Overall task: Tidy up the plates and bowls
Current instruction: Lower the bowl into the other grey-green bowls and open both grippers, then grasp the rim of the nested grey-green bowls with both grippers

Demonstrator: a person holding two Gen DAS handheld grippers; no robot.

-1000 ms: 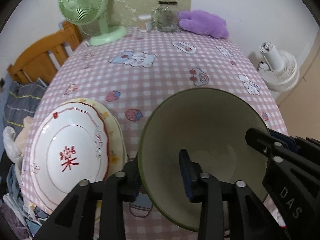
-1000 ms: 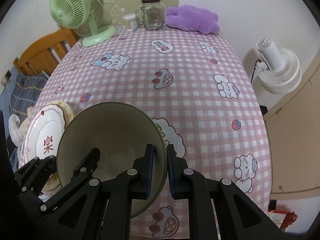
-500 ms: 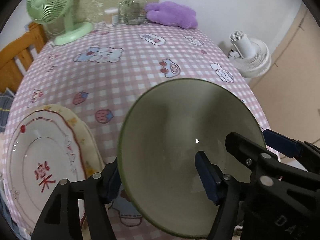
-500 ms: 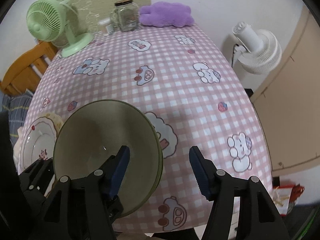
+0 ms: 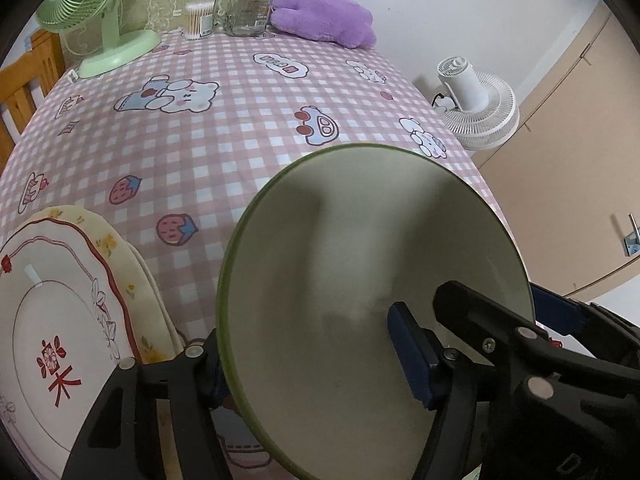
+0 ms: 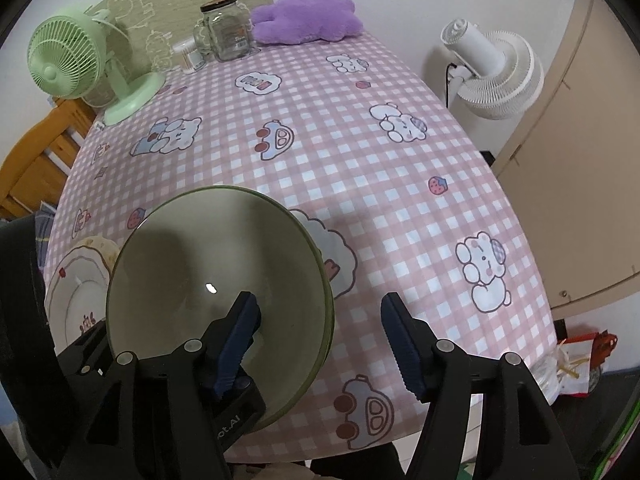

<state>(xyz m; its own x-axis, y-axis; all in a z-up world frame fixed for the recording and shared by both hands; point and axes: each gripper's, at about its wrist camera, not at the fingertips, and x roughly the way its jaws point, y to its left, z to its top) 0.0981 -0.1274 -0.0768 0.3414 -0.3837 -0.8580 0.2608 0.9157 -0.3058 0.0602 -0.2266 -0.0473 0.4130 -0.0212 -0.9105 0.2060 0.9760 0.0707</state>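
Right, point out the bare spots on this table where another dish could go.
The widest bare stretch of the tablecloth runs from the green bowl back to the glass jar and purple plush, and right to the table edge by the white fan. It is crowded at the near left, where the stacked plates sit beside the bowl, and along the far edge.

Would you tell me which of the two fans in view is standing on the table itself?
The green fan, at the far left corner of the checked table. The white fan stands off the table, beyond its right edge.
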